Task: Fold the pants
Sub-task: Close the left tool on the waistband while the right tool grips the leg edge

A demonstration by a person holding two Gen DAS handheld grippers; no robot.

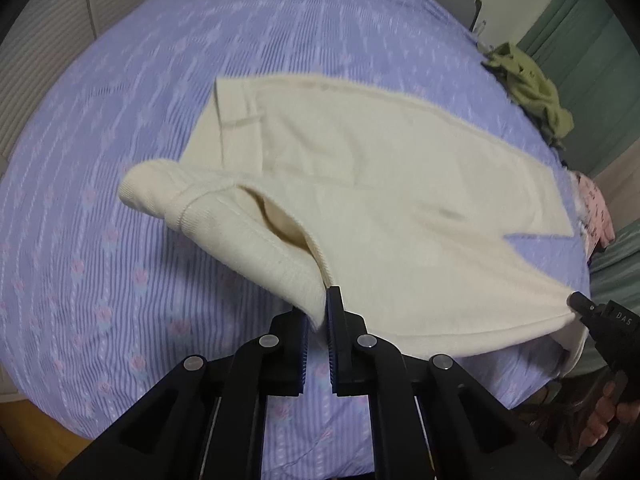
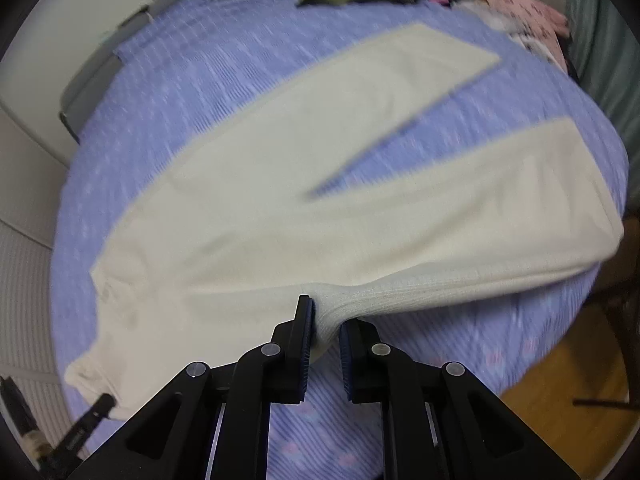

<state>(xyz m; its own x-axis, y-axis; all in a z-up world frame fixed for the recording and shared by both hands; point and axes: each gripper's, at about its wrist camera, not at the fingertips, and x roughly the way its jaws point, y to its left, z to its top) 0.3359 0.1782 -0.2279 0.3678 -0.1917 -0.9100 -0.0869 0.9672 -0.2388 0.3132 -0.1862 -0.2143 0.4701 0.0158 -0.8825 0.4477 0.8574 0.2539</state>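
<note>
Cream pants (image 1: 360, 184) spread on bed (image 1: 120, 280), legs apart. Left gripper (image 1: 318, 320) clamped on waistband edge; right gripper (image 2: 326, 320) pinching bunched outer leg seam. Right view blurred. Green cloth (image 1: 532, 92) and pink cloth (image 2: 528, 12) at far edge, partly cut off.

I see a bed with a lavender striped floral sheet (image 1: 120, 240); cream knit pants (image 1: 380, 184) lie spread on it, an olive-green crumpled garment (image 1: 532, 88) and a pink patterned cloth (image 2: 528, 16) at its far edge.

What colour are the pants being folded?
Cream; the pants show sharpest in the left wrist view.
</note>
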